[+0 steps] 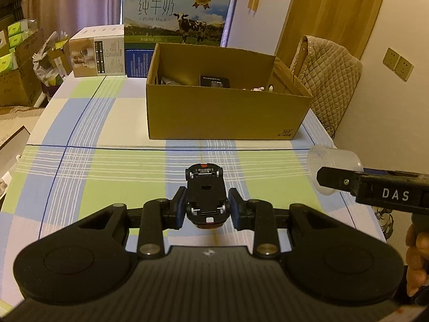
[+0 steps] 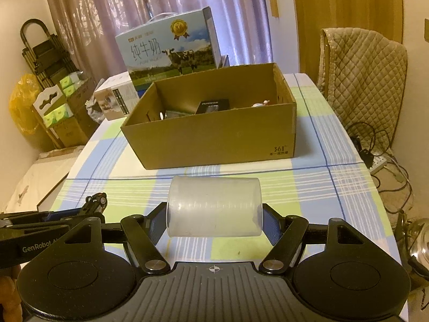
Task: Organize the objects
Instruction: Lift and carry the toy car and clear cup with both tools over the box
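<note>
My left gripper is shut on a small black toy car, held upside down with its wheels up, above the checked tablecloth. My right gripper is shut on a clear plastic measuring cup lying sideways between the pads; the same cup shows at the right edge of the left wrist view. An open cardboard box stands ahead of both grippers, holding a black packet and small white items. The left gripper with the car appears at the lower left of the right wrist view.
A milk carton case and a white appliance box stand behind the cardboard box. A chair with a quilted cover is at the right of the table. Stacked boxes and cables lie on the floor alongside.
</note>
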Available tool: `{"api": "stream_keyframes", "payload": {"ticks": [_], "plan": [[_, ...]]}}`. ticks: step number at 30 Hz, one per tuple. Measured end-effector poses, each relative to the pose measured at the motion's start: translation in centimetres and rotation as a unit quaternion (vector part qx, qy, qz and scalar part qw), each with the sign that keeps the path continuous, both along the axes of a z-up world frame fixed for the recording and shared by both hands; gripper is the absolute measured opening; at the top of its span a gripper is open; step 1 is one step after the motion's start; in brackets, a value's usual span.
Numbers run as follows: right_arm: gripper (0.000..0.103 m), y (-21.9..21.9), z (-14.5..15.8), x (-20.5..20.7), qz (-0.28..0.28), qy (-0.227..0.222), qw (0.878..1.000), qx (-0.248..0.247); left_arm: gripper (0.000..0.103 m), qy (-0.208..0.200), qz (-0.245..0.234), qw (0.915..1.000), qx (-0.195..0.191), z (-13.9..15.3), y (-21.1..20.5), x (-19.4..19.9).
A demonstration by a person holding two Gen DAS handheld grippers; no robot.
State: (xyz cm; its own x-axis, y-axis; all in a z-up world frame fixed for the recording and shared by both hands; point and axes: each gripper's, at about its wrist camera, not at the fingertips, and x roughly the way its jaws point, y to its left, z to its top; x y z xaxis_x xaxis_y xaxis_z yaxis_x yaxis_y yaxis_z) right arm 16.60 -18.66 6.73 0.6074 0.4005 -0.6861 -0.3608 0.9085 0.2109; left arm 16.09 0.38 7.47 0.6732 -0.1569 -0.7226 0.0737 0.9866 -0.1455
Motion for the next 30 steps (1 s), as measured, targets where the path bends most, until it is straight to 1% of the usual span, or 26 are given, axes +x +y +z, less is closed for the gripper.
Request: {"api": "stream_keyframes", "payload": {"ticks": [11, 17, 30], "plan": [[0.069, -1.1, 0.4, 0.0, -0.004, -0.004, 1.0, 0.002, 0.027, -0.001, -0.005, 1.0, 0.006, 0.6, -0.5, -0.1], [0.069, -1.9, 1.3, 0.4, -0.004, -0.012, 1.0, -0.001, 0.027, 0.001, -0.012, 0.9999, 0.002, 1.0, -0.9, 0.5], [0.069, -2.9, 4.2, 3.8, 0.013, -0.038, 0.999, -0.024, 0.027, -0.001, -0.03, 0.9995, -0.011, 3.0, -1.5, 4.3]]}}
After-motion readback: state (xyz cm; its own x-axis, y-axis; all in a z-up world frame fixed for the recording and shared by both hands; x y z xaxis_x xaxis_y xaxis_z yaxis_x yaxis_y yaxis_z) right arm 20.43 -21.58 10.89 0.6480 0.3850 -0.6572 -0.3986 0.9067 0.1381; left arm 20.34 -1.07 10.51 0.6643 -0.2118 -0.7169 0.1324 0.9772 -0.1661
